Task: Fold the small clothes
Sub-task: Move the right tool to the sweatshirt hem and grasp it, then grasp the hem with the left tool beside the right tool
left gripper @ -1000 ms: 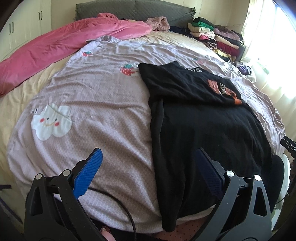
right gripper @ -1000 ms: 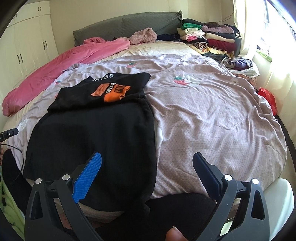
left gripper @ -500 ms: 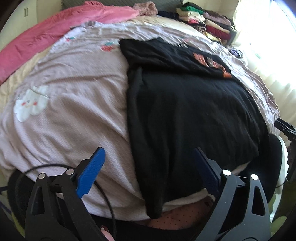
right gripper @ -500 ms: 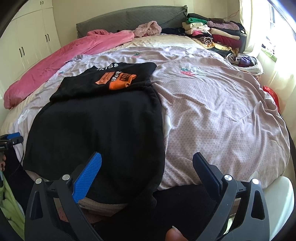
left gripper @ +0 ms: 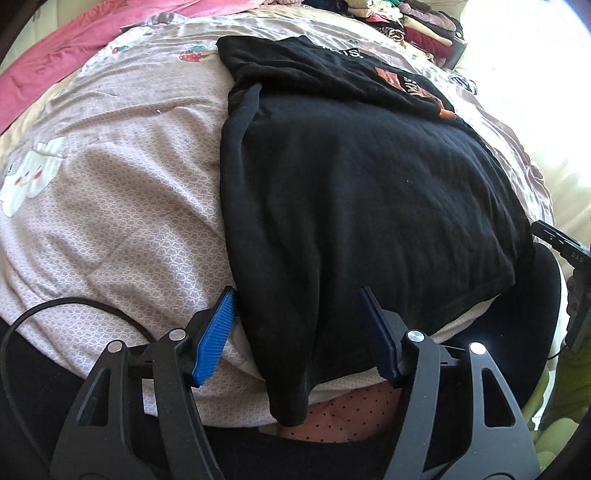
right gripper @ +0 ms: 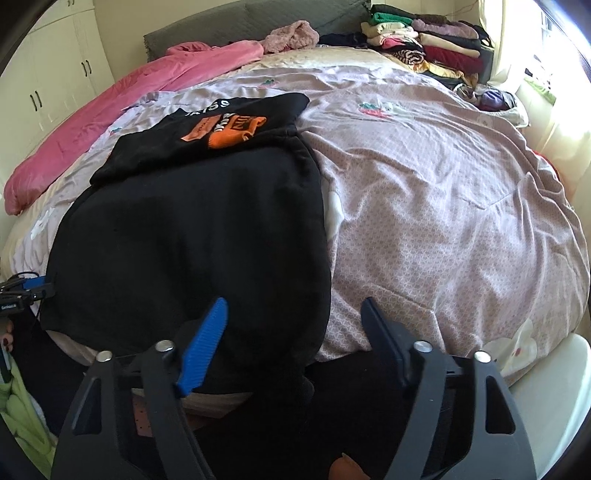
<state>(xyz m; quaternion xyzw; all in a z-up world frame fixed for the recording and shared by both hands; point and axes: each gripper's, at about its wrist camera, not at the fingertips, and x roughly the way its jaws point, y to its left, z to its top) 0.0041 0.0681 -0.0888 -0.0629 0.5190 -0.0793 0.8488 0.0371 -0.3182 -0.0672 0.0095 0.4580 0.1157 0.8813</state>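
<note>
**Both grippers low at the near hem of the black garment, jaws half-closed, no clamp yet**

Black garment point(left gripper: 369, 192) lies flat on the lilac bedspread point(left gripper: 122, 206), top part folded back so the orange print point(right gripper: 225, 129) faces up; near edge hangs over the foot of the bed.

Left wrist view: left gripper point(left gripper: 299, 314) straddles the garment's left hanging corner, cloth between the jaws, pads apart and not pressing on it. Only this view shows the cloud patch point(left gripper: 29, 173) and the black cable point(left gripper: 74, 306) on the spread.

Right wrist view: right gripper point(right gripper: 293, 321) sits over the garment's right near corner, jaws apart with fabric between them, no pinch visible. Only here: white wardrobe doors point(right gripper: 55, 74), grey headboard point(right gripper: 229, 22), the full clothes stack point(right gripper: 424, 48) (cropped in the other view). The left gripper's tip shows at the far left edge.

Versus a second ago: both sets of jaws have just been closing from full width, and both cameras sit lower and closer to the hem. Garment lies where it did.
</note>
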